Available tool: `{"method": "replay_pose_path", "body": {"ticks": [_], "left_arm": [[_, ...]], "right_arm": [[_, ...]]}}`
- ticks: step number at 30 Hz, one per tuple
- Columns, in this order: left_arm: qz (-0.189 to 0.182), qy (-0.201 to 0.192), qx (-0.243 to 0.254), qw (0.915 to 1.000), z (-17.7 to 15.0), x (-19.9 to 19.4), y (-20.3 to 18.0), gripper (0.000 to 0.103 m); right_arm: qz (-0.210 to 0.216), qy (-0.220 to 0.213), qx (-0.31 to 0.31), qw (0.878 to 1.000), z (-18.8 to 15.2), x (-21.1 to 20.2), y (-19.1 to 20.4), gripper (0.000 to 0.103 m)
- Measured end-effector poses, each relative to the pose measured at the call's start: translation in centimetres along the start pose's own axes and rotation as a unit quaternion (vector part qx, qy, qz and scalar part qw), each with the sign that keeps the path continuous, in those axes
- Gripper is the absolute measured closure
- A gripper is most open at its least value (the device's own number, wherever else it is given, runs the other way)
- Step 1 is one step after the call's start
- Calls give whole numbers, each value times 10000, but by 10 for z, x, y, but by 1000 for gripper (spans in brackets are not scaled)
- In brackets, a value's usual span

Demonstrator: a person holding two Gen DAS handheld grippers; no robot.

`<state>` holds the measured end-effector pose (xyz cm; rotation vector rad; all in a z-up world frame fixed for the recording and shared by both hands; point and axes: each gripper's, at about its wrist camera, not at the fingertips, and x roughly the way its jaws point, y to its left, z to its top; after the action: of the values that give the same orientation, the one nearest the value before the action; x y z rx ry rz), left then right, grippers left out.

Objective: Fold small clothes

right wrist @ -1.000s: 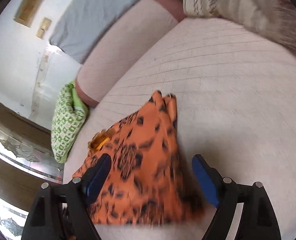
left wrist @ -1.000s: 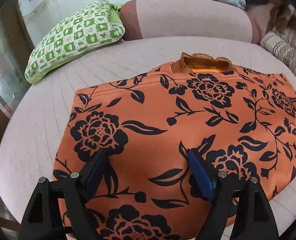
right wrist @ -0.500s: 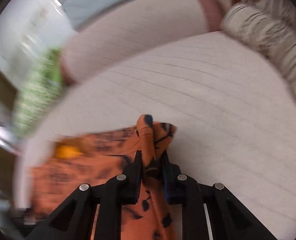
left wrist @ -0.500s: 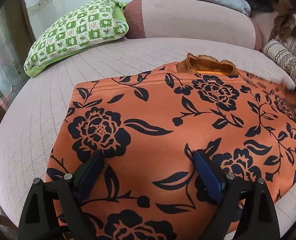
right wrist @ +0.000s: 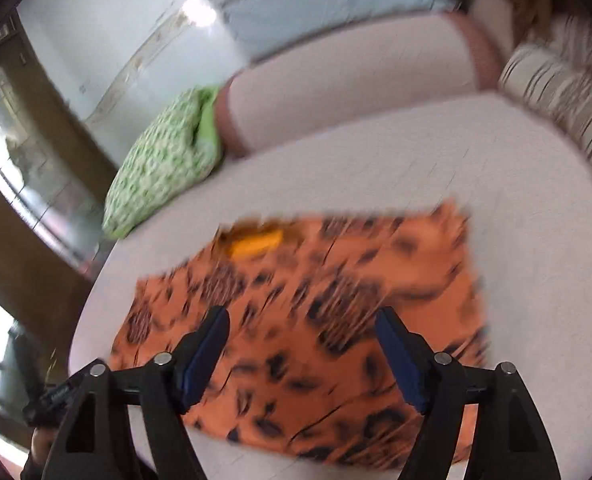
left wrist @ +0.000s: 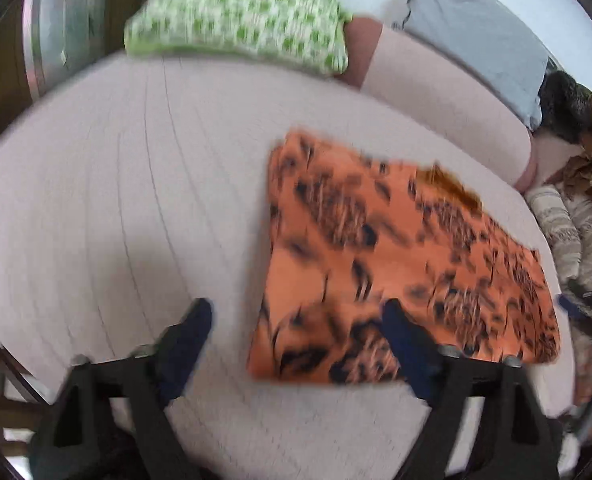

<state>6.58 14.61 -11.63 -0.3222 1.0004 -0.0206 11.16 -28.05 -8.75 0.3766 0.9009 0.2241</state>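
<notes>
An orange garment with a black flower print [left wrist: 395, 256] lies flat and folded on the pale pink bed [left wrist: 116, 200]; it also shows in the right wrist view [right wrist: 315, 304]. Both views are motion-blurred. My left gripper [left wrist: 296, 332] is open and empty above the garment's near left edge; one finger stands over the bed, the other over the cloth. My right gripper [right wrist: 301, 344] is open and empty, just above the garment's near part. A darker orange neck trim [right wrist: 256, 240] shows at the garment's far edge.
A green and white pillow [left wrist: 236, 28] lies at the bed's far side next to a pink bolster [right wrist: 355, 76]. Striped cushions [right wrist: 567, 108] lie at the right. A grey-blue cloth [left wrist: 475, 32] hangs behind the bolster. A wooden door frame [right wrist: 24, 240] stands left.
My right gripper has let go of the garment corner and opened, and the garment now lies flat. My left gripper has drawn back and swung left, off the garment's middle.
</notes>
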Motion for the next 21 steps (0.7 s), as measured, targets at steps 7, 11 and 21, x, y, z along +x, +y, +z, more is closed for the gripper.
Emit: {"method": "replay_pose_path", "body": {"ticks": [7,11,21], "left_arm": [[-103,451,229,9987,1,2,2,88],[-173,16,214,9996,21,-22,-1,44],[-357,217,33,9991,131,83,2,55]], "right_arm": [[-241,578,331,9975,-22,36,-19,14],[-8,580,558,9968,-26,31,-33,14],[90,582,610,9964,-25,33,-32,10]]}}
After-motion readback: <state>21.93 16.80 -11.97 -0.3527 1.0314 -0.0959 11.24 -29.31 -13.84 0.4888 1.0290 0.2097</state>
